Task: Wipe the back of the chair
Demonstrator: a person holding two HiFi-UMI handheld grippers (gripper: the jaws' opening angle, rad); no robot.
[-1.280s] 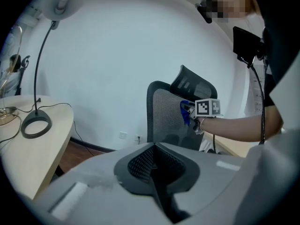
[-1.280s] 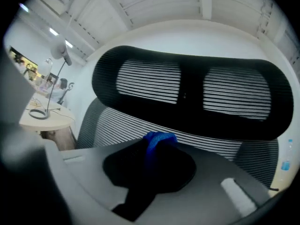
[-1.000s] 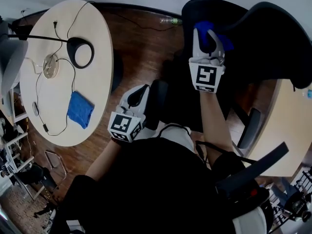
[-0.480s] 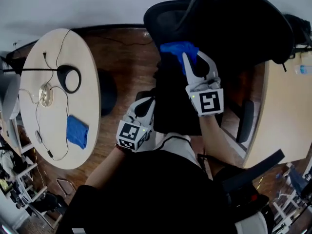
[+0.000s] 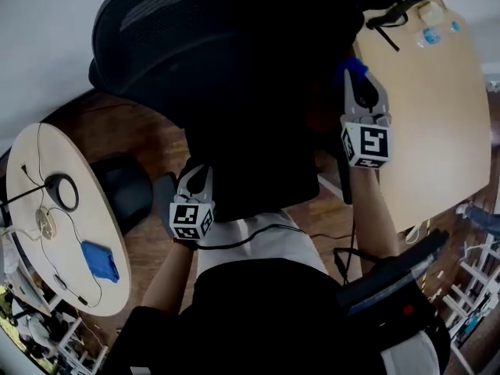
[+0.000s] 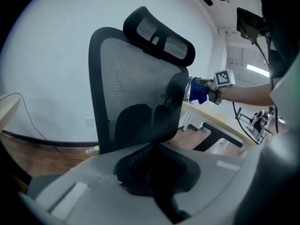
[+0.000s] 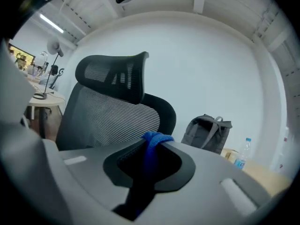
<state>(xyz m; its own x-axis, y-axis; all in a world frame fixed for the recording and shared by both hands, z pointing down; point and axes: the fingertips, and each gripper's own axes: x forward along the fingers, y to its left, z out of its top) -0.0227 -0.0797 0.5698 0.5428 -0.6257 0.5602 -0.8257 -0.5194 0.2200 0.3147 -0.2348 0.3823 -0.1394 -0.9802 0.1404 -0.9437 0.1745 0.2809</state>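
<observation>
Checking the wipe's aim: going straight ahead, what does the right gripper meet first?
Probably the chair back, near its side edge, with the held blue cloth touching first; depth is unclear.

Black mesh chair (image 5: 234,76), blue cloth (image 7: 151,149), pale wood desk (image 5: 430,131).

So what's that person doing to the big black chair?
A person holds a gripper in each hand and is working on the black mesh chair back. The right gripper pinches a blue cloth and holds it at the side edge of the chair back, ready for wiping. The left gripper is shut and empty, lower down by the other side. A second blue cloth lies on the round table.
</observation>
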